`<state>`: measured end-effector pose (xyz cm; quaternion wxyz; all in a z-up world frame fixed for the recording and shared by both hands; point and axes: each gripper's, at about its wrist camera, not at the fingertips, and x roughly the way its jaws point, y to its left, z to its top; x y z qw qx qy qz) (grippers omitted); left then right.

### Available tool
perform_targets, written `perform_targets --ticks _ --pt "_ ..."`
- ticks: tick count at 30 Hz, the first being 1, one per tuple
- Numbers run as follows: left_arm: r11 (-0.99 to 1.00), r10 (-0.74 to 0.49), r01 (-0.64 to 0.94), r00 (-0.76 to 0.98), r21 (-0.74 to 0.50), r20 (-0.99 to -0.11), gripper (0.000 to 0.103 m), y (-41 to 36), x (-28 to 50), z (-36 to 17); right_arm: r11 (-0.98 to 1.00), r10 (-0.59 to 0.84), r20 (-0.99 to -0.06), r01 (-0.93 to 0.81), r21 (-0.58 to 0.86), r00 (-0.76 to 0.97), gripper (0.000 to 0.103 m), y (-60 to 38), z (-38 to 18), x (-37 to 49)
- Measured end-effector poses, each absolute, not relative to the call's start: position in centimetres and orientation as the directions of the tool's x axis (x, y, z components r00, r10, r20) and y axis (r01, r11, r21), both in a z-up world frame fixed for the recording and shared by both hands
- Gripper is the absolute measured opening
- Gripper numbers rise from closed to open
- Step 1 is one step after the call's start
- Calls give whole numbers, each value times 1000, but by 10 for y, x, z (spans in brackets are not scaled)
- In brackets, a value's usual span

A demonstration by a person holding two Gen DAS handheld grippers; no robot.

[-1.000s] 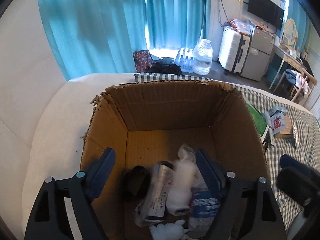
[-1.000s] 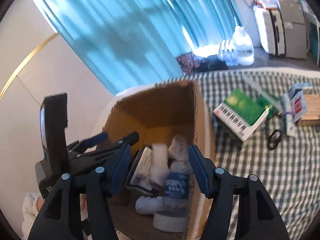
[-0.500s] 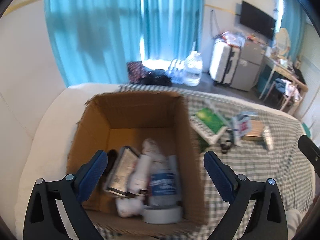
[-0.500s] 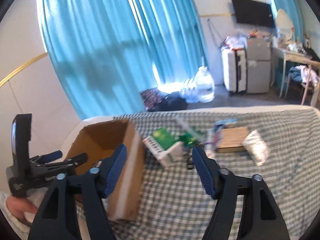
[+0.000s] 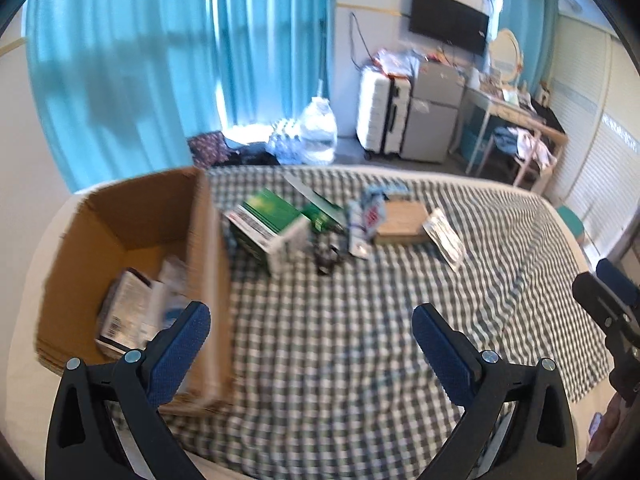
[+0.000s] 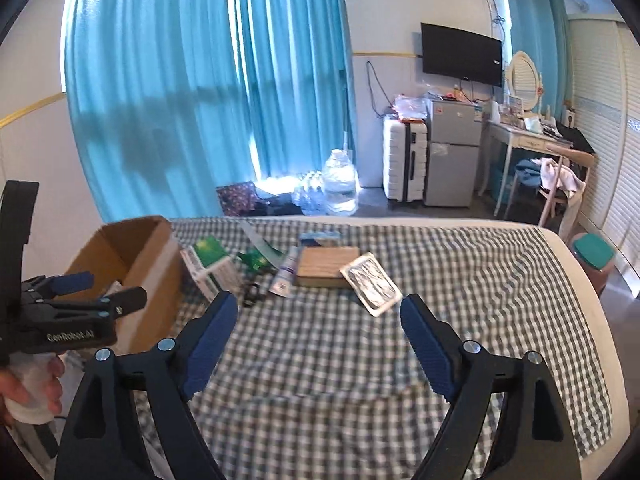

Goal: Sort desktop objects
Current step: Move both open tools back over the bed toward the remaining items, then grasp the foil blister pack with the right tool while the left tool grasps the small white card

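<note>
A cardboard box (image 5: pixel 132 220) stands at the left on the checked cloth (image 5: pixel 360 360), with several packets (image 5: pixel 132 312) inside. Beyond it lie a green box (image 5: pixel 272 220), black scissors (image 5: pixel 326 258), a tube (image 5: pixel 356 224), a flat brown box (image 5: pixel 402 222) and a silver packet (image 5: pixel 446 238). My left gripper (image 5: pixel 310 320) is open and empty over bare cloth, beside the box's right wall. My right gripper (image 6: pixel 320 304), its jaws opening, holds nothing; the silver packet (image 6: pixel 370 282) and brown box (image 6: pixel 326 266) lie just beyond its tips.
Past the bed's far edge are a water jug (image 6: pixel 340 184), a white suitcase (image 6: pixel 404 160), a small fridge (image 6: pixel 454 156), a desk (image 6: pixel 528 140) with a chair (image 6: pixel 560 184), and a teal-lidded bin (image 6: pixel 592 256). Blue curtains (image 6: pixel 200 100) hang behind.
Both grippers have pulled back out of the box and swung right over the checked cloth. The box has slid from the middle to the left of both views. Both pairs of jaws stand wider.
</note>
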<state>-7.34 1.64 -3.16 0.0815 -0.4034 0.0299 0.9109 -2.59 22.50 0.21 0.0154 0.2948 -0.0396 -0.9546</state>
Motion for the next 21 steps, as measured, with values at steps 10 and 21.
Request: perform_targets --ticks 10,21 --pt "-977 109 -211 -616 30 -780 103 70 -109 -83 -989 -97 -620 6 147 -778 84 263 -61 -77" --pt "-985 37 -156 -596 70 -802 103 91 -189 -142 -993 -114 -709 53 108 -696 84 273 -126 -189"
